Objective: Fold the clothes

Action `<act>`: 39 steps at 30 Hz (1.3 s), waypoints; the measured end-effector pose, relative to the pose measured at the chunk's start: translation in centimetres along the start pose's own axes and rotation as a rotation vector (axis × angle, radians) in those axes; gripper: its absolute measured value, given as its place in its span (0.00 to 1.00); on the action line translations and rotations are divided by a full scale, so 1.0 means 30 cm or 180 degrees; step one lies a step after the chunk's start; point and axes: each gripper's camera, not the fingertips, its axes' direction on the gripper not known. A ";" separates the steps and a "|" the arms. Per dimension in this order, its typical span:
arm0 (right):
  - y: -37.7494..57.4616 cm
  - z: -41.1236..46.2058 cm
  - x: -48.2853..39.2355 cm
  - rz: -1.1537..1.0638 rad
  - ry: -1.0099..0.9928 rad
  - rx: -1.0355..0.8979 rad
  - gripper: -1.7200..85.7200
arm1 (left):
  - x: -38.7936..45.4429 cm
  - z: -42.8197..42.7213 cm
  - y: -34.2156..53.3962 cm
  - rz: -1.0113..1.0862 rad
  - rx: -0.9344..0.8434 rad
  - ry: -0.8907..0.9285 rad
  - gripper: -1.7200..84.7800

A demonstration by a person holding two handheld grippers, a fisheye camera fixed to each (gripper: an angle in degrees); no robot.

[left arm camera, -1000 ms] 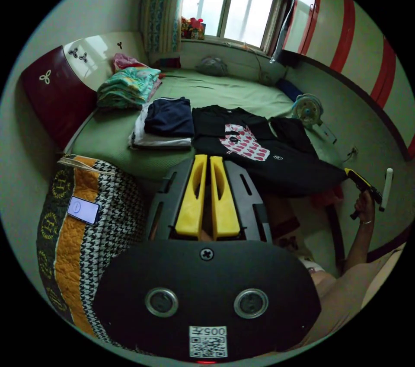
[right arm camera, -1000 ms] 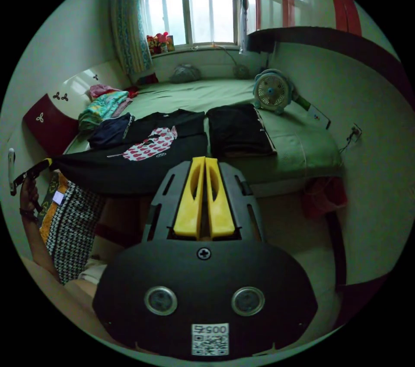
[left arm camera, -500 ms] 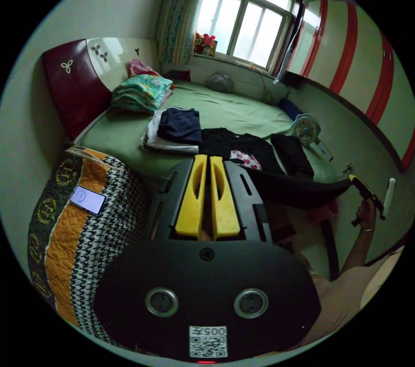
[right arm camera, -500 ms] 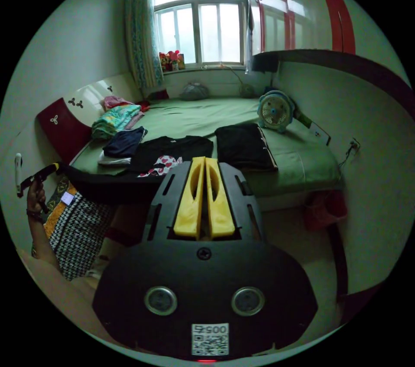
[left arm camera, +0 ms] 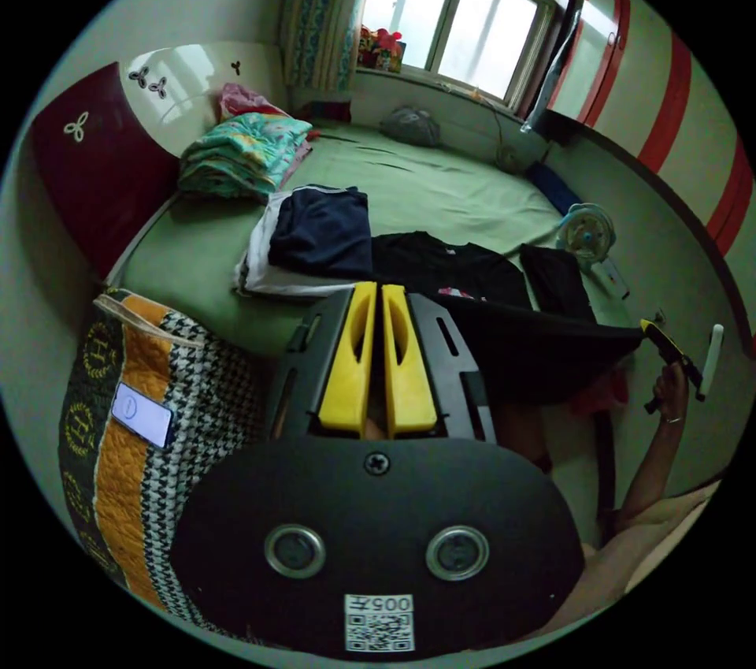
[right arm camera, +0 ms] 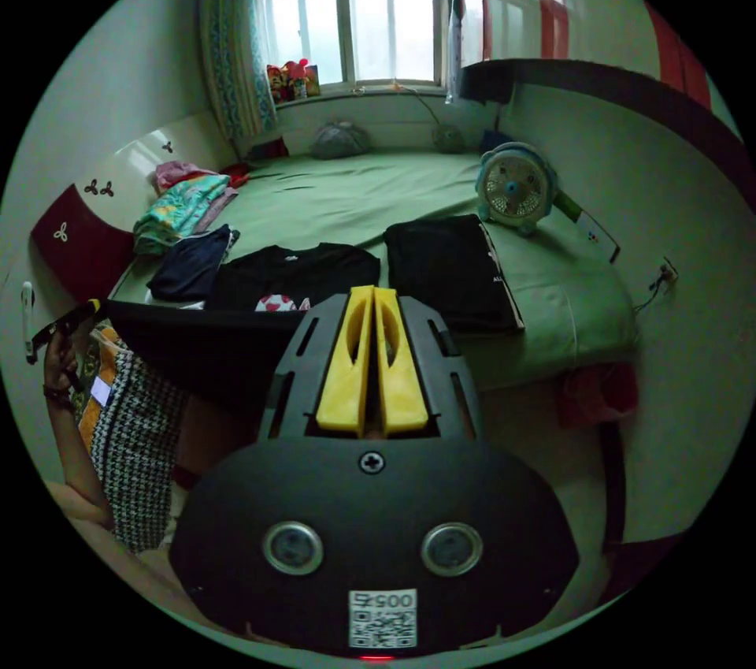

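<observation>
Black T-shirt (left arm camera: 441,275) lies collar-away on the green bed (left arm camera: 441,188), and in my left gripper view its near hem is lifted off the mattress and drawn taut toward four o'clock. My left gripper (left arm camera: 376,283) sits at the centre with its yellow jaws close together; the hem runs behind their tips, and I cannot tell whether they pinch it. At three o'clock my right gripper (left arm camera: 657,334), held in my hand (left arm camera: 669,389), has the hem's far corner clamped between its jaws. A stack of folded clothes (left arm camera: 311,239) topped with navy lies at eleven o'clock, a teal folded pile (left arm camera: 240,153) beyond it, a small fan (left arm camera: 587,232) at two o'clock, a houndstooth bag (left arm camera: 150,417) at eight

In my right gripper view the T-shirt (right arm camera: 295,275) sits just above my right gripper (right arm camera: 372,291), whose jaws are nearly closed at the raised hem. The dark edge stretches to nine o'clock, ending at my left gripper (right arm camera: 79,310). Folded black trousers (right arm camera: 449,267) lie at one o'clock beside the shirt, the fan (right arm camera: 516,184) past them
</observation>
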 end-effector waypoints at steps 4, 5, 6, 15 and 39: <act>-0.214 0.270 -0.023 0.0035 0.0119 -0.0189 0.01 | -0.002 0.243 -0.186 0.0018 -0.0182 -0.0089 0.03; -0.248 0.313 -0.027 0.0033 0.0151 -0.0213 0.01 | -0.004 0.328 -0.252 0.0027 -0.0256 -0.0090 0.03; -0.317 0.401 -0.035 0.0026 0.0216 -0.0267 0.01 | -0.007 0.412 -0.319 0.0018 -0.0303 -0.0081 0.03; -0.656 0.934 -0.078 0.0300 0.0418 -0.0636 0.06 | -0.031 0.956 -0.609 -0.0244 -0.0471 -0.0257 0.14; -0.486 1.323 -0.060 0.0452 -0.0219 -0.1576 0.09 | -0.054 1.668 -0.450 -0.0217 -0.1516 -0.0251 0.15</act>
